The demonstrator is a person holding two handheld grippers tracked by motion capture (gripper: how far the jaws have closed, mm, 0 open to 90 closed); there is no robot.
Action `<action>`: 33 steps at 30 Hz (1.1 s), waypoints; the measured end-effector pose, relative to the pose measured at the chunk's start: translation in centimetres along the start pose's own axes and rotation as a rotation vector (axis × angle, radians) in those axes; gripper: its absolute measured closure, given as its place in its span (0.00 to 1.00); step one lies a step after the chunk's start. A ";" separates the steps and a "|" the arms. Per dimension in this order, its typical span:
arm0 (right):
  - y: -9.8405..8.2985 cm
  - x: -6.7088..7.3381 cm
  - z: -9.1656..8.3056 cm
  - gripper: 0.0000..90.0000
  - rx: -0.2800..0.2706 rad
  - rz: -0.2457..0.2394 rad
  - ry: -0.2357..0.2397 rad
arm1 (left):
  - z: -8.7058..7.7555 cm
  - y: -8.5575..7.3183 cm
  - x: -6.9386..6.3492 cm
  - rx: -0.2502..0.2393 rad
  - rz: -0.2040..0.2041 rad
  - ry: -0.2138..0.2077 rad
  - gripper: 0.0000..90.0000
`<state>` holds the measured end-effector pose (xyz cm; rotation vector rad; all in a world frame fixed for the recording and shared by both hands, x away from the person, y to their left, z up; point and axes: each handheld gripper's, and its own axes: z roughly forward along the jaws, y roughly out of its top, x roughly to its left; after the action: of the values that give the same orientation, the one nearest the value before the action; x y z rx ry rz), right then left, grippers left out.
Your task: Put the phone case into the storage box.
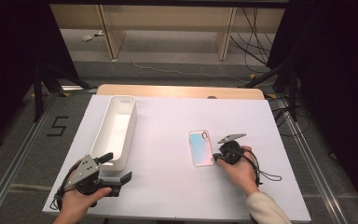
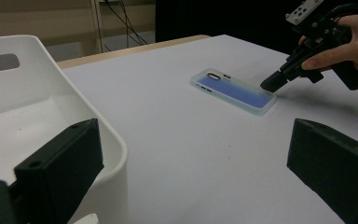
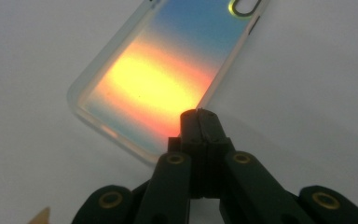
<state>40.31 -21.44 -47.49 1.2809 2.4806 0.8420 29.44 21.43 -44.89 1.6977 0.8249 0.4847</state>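
White table, dark room. Phone case lies flat right of centre. Right gripper, jaws closed on nothing, tips at case's near long edge. Best to nudge the edge gently, keep low. Left gripper, jaws open, idles by white bin; nothing blocks.

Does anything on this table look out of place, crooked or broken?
Nothing stands out. The phone case lies flat and whole on the table, and the white bin stands upright at the left.
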 end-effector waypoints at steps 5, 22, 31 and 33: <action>0.1 0.4 0.1 1.00 -0.004 -0.002 0.005 | 0.0 0.0 0.0 0.000 -0.001 -0.001 0.03; 0.3 1.1 0.2 1.00 0.005 -0.048 0.032 | 0.0 0.0 0.0 0.000 -0.001 -0.002 0.03; 0.3 1.3 0.0 1.00 0.024 -0.051 0.033 | 0.0 0.0 -0.1 -0.001 0.000 -0.002 0.03; 0.4 1.3 -0.1 1.00 0.014 -0.050 0.028 | 0.0 0.0 0.0 0.001 0.001 -0.002 0.04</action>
<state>39.76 -20.27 -47.14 1.2145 2.5329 0.8378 29.42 21.42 -44.89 1.6990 0.8229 0.4834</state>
